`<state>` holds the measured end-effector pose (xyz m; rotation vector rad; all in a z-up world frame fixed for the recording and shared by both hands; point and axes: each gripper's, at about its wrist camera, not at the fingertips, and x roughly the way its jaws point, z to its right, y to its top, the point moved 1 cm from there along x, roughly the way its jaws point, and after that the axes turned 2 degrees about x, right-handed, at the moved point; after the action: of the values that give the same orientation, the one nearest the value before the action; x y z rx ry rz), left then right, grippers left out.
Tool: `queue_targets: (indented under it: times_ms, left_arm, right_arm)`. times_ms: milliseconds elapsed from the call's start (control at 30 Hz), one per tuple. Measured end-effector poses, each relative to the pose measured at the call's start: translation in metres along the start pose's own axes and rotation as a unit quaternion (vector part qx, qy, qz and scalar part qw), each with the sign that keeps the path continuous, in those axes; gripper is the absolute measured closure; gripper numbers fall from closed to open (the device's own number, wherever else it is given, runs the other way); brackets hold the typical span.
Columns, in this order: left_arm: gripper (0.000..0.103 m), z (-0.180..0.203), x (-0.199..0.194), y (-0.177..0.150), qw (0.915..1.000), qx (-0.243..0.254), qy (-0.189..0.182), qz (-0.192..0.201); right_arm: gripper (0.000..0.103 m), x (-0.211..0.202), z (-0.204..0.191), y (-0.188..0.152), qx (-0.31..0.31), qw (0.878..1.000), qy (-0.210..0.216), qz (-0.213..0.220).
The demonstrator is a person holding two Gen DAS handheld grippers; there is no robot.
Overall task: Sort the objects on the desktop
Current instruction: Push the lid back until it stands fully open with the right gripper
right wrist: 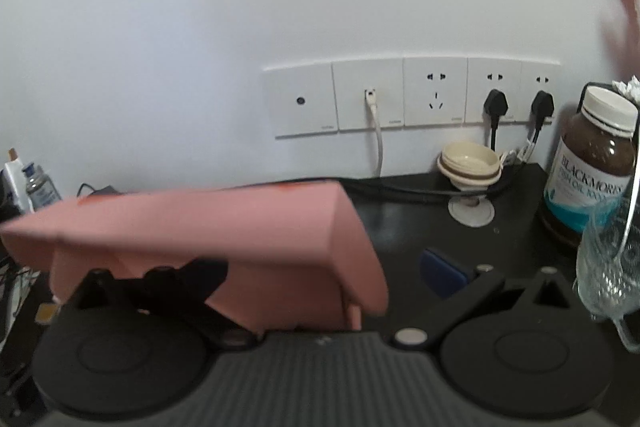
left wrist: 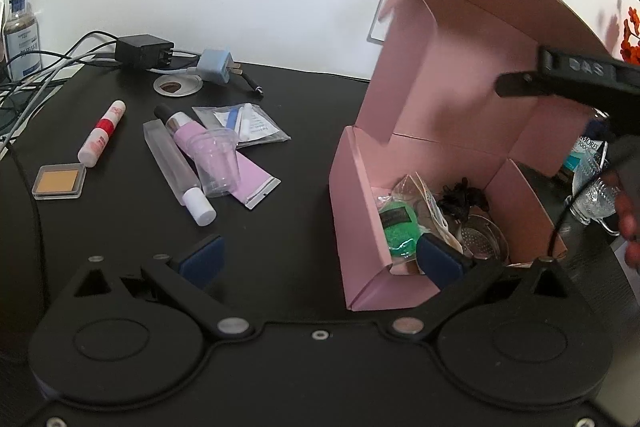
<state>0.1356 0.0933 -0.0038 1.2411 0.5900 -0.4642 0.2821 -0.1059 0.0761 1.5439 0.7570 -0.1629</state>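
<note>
A pink cardboard box (left wrist: 360, 211) stands open on the black desk (left wrist: 304, 187). It holds a green packet (left wrist: 400, 231), a black hair tie (left wrist: 464, 201) and a metal strainer (left wrist: 482, 241). My left gripper (left wrist: 320, 261) is open, and its right pad overlaps the box's near corner. My right gripper (right wrist: 320, 275) is open at the raised lid (right wrist: 208, 227), whose right edge lies between the fingers. In the left wrist view, one of its fingers (left wrist: 520, 85) rests against the lid's inner face. Left of the box lie a red-white tube (left wrist: 102, 135), an orange compact (left wrist: 60, 181), a clear tube (left wrist: 176, 167), a pink tube (left wrist: 256, 183), a plastic cup (left wrist: 216, 163) and a sachet bag (left wrist: 256, 125).
Chargers (left wrist: 144, 51) and cables crowd the desk's back left beside a bottle (left wrist: 22, 35). A glass cup (right wrist: 608, 259) and a brown supplement bottle (right wrist: 592, 171) stand right of the box. Wall sockets (right wrist: 412, 95) with plugs and a cream dish (right wrist: 470, 163) sit behind.
</note>
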Motion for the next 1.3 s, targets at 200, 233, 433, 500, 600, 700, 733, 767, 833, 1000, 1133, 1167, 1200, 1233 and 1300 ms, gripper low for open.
queue_targets:
  times_ms: [200,233,433,500,600,700,733,767,833,1000,1133,1167,1200,1233,1300]
  left_arm:
    - [0.000,0.000,0.000,0.000,1.0000,0.002,-0.001,0.000]
    - [0.000,-0.001,0.000,-0.001,1.0000,0.000,-0.002,0.000]
    - [0.000,-0.002,-0.002,-0.004,0.9999,-0.010,-0.009,-0.001]
    - [0.000,-0.003,-0.002,-0.004,0.9999,-0.010,-0.010,-0.002]
    - [0.000,-0.003,-0.003,-0.005,0.9999,-0.011,-0.012,-0.003]
    - [0.000,-0.003,-0.004,-0.006,0.9999,-0.010,-0.012,-0.001]
    - [0.000,-0.003,-0.004,-0.006,0.9999,-0.009,-0.012,-0.001]
    - [0.000,-0.003,-0.004,-0.006,0.9999,-0.008,-0.012,-0.001]
    - [0.000,-0.002,-0.004,-0.007,0.9999,-0.007,-0.012,0.000]
    - [0.000,0.000,-0.007,-0.010,0.9999,0.001,-0.015,0.000]
    - [0.000,0.001,-0.010,-0.015,0.9999,0.004,-0.015,-0.004]
    - [0.000,0.001,-0.011,-0.017,0.9999,0.004,-0.015,-0.005]
    - [0.000,0.002,-0.011,-0.018,0.9999,0.004,-0.016,-0.006]
    - [0.000,0.002,-0.012,-0.019,0.9998,0.005,-0.016,-0.006]
    - [0.000,0.003,-0.014,-0.022,0.9998,0.006,-0.016,-0.008]
  right_arm:
    - [0.001,0.024,-0.002,0.012,0.002,1.000,-0.012,-0.007]
    - [0.001,0.028,-0.002,0.013,0.002,1.000,-0.015,-0.010]
    - [0.001,0.053,-0.004,0.007,-0.004,0.999,-0.025,-0.047]
    - [0.001,0.059,-0.005,0.003,-0.009,0.998,-0.030,-0.059]
    - [0.001,0.064,-0.007,-0.003,-0.017,0.997,-0.035,-0.071]
    - [0.001,0.066,-0.006,-0.006,-0.016,0.996,-0.035,-0.076]
    - [0.001,0.066,-0.006,-0.006,-0.017,0.996,-0.035,-0.077]
    - [0.001,0.066,-0.006,-0.006,-0.019,0.996,-0.035,-0.078]
    - [0.001,0.066,-0.007,-0.006,-0.023,0.995,-0.038,-0.084]
    - [0.001,0.064,-0.004,-0.007,-0.002,0.994,-0.046,-0.100]
    - [0.001,0.059,-0.002,-0.012,0.000,0.994,-0.047,-0.103]
    - [0.001,0.058,-0.001,-0.013,0.002,0.994,-0.046,-0.104]
    - [0.001,0.056,0.000,-0.015,0.007,0.993,-0.044,-0.105]
    - [0.001,0.053,0.002,-0.016,0.011,0.993,-0.043,-0.107]
    - [0.001,0.049,0.004,-0.019,0.015,0.993,-0.041,-0.108]
